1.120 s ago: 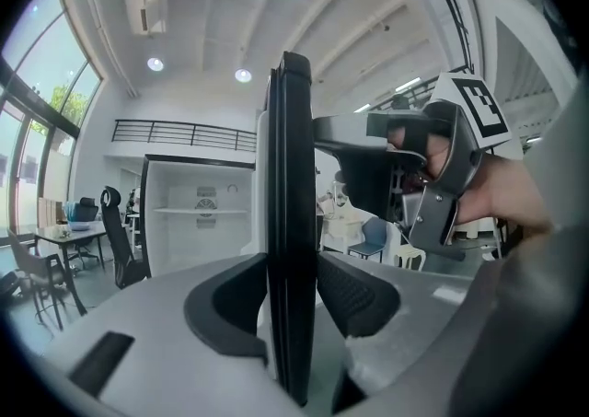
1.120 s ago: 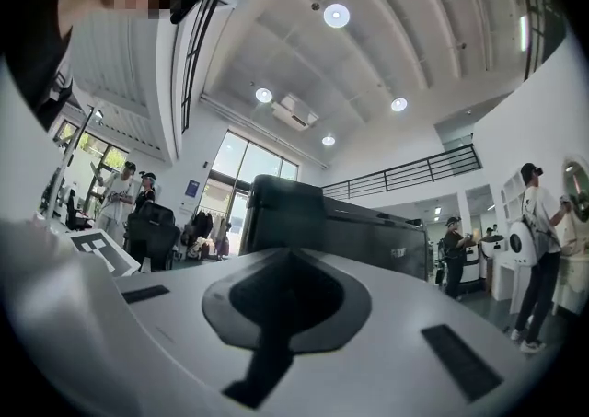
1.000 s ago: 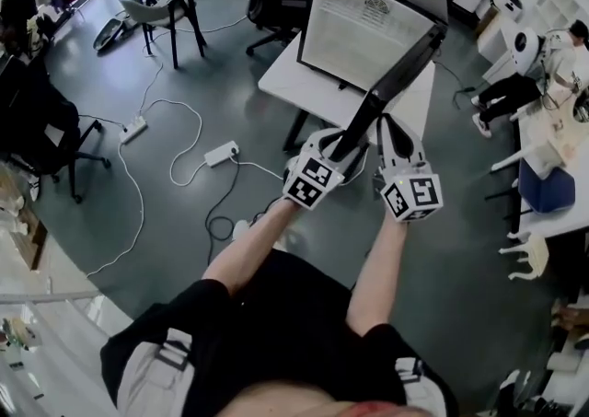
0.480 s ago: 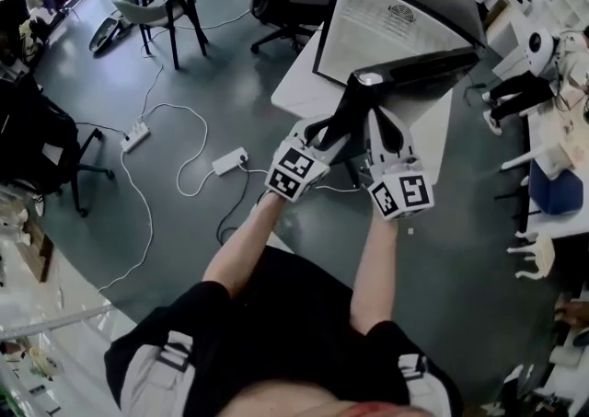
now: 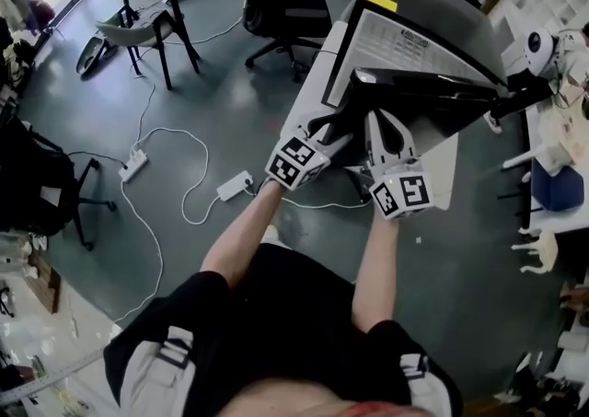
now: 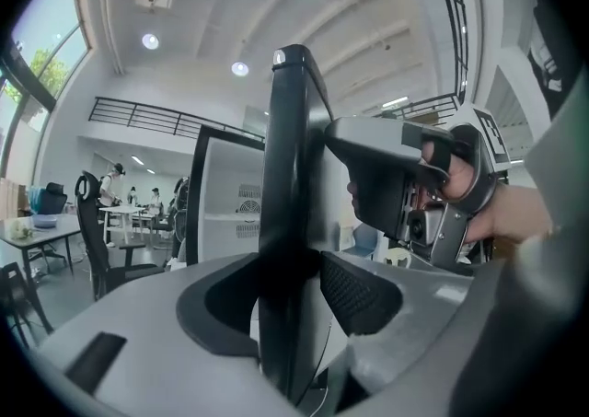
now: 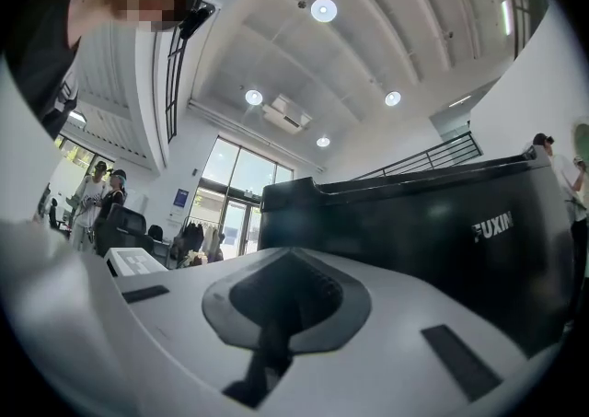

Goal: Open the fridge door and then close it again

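A small fridge (image 5: 419, 33) stands on a white table (image 5: 317, 84), its pale inside showing above its black door (image 5: 433, 93). The door stands partly open. My left gripper (image 5: 342, 122) straddles the door's free edge (image 6: 287, 222). Its jaws are opening, and the right pad (image 6: 361, 294) stands angled beside the door; the left pad is hidden behind it. My right gripper (image 5: 379, 122) is shut and empty just right of the left one, with its tips close to the door's outer face (image 7: 414, 231), which carries white lettering.
A black office chair (image 5: 281, 1) and a grey chair (image 5: 138, 33) stand beyond the table. Cables and power strips (image 5: 235, 187) lie on the grey floor at left. White chairs (image 5: 534, 249) and a blue seat (image 5: 559, 187) are at right. People stand far back.
The door has swung from pointing towards me to lying nearly across the fridge front. Both grippers travelled with its free edge, up and away in the head view.
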The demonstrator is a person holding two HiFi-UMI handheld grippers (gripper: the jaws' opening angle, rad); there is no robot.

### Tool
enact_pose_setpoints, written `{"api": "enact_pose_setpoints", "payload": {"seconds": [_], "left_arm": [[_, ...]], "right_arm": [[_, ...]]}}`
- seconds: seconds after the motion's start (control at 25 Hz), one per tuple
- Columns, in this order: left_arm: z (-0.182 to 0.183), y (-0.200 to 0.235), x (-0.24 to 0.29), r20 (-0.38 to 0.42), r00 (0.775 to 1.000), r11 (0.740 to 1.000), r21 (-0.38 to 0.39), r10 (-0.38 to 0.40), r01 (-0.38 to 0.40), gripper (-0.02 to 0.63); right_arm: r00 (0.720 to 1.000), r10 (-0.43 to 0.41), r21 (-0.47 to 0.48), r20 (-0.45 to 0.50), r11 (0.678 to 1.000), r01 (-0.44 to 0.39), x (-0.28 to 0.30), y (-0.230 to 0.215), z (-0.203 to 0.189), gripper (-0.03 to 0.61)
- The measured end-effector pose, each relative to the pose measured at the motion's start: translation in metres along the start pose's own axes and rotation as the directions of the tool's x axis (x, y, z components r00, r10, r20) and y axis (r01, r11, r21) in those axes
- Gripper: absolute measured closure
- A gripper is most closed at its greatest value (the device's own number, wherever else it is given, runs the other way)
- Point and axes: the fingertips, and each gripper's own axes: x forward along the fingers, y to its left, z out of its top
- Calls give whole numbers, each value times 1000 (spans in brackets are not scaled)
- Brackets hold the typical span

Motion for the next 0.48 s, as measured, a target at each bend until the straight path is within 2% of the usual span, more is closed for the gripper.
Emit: {"api": "enact_pose_setpoints", "payload": {"seconds": [0.48], "left_arm": [[11, 84, 52, -6, 993, 993, 24, -116, 116, 405]], "right_arm": [[993, -110, -79, -31, 991, 107, 78, -45, -15, 584]]}}
